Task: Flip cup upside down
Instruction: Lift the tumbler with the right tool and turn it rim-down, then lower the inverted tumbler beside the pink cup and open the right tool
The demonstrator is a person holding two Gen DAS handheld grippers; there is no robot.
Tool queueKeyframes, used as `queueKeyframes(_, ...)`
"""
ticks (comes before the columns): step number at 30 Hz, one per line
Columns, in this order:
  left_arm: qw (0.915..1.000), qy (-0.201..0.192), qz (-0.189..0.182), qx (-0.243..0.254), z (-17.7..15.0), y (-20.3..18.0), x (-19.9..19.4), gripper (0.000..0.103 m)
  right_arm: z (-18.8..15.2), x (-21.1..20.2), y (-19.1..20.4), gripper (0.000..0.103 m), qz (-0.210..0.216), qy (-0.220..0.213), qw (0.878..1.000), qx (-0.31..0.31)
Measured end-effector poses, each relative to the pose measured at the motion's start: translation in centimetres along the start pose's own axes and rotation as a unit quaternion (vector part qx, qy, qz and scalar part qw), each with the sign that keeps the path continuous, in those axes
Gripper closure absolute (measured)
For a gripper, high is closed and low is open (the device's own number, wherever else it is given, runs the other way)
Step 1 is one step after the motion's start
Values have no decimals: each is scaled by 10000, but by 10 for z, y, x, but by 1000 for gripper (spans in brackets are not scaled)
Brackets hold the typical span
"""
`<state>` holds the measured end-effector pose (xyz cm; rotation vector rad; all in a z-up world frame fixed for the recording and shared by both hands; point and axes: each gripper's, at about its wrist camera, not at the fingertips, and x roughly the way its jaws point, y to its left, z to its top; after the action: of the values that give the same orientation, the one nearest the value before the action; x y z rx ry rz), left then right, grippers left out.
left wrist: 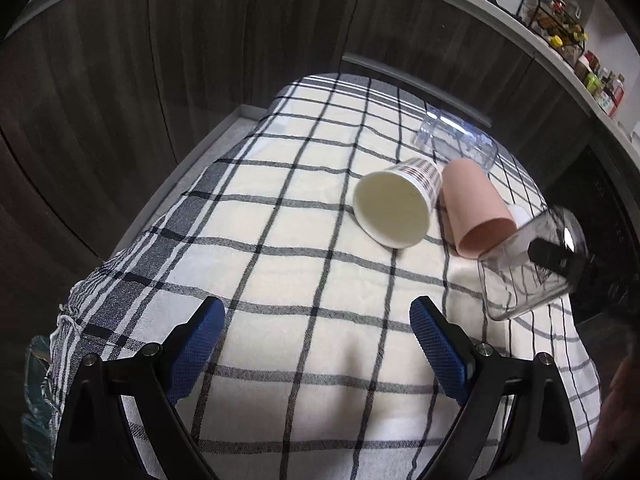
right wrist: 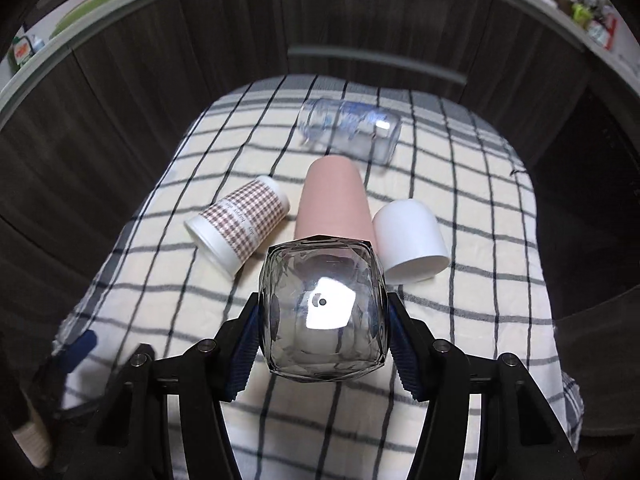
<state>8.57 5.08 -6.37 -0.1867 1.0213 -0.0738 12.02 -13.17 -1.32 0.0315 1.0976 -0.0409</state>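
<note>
My right gripper point(right wrist: 323, 320) is shut on a clear faceted glass cup point(right wrist: 323, 312), holding it above the checked cloth point(right wrist: 480, 280) with its base toward the camera. The same glass point(left wrist: 528, 264) shows at the right of the left wrist view, tilted, with the right gripper's black finger point(left wrist: 556, 258) on it. My left gripper point(left wrist: 318, 344) is open and empty over the near part of the cloth point(left wrist: 280, 264).
Lying on their sides on the cloth are a checked paper cup point(right wrist: 240, 220) point(left wrist: 396, 204), a pink cup point(right wrist: 334, 200) point(left wrist: 472, 208), a white cup point(right wrist: 408, 228) and a clear plastic cup point(right wrist: 352, 128) point(left wrist: 456, 140). Dark cabinet fronts point(left wrist: 200, 60) stand behind the table.
</note>
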Motion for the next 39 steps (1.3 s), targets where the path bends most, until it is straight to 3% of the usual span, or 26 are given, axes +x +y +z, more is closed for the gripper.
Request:
queueKeyframes(4, 10000, -41, 8, 56, -3, 0, 2, 8, -19, 11, -3, 45, -119, -302, 9994, 83)
queueKeyframes(9, 9998, -113, 57, 144, -5, -3, 2, 8, -28, 32, -7, 44, -22, -6, 9996, 291)
queueKeyframes(18, 9998, -48, 45, 203, -7, -7, 7, 8, -29, 34, -4, 44, -92, -30, 9999, 142)
queueKeyframes(19, 9998, -56, 44, 209, -7, -7, 7, 8, -29, 34, -4, 39, -81, -25, 9999, 142)
queueKeyframes(20, 9997, -67, 45, 216, -7, -7, 6, 8, -29, 33, -4, 25, -37, -40, 9999, 146)
queueKeyframes(22, 9997, -96, 49, 230, -7, -8, 6, 8, -30, 26, -3, 15, -18, -213, 9997, 111)
queueKeyframes(31, 9982, -503, -142, 293, -11, -11, -7, 8, -42, -8, -11, 13, 38, -697, 9973, 245)
queueKeyframes(39, 9910, -1181, -135, 613, -18, -30, -31, 0, -70, -49, -39, 8, -142, -1557, 9854, 668)
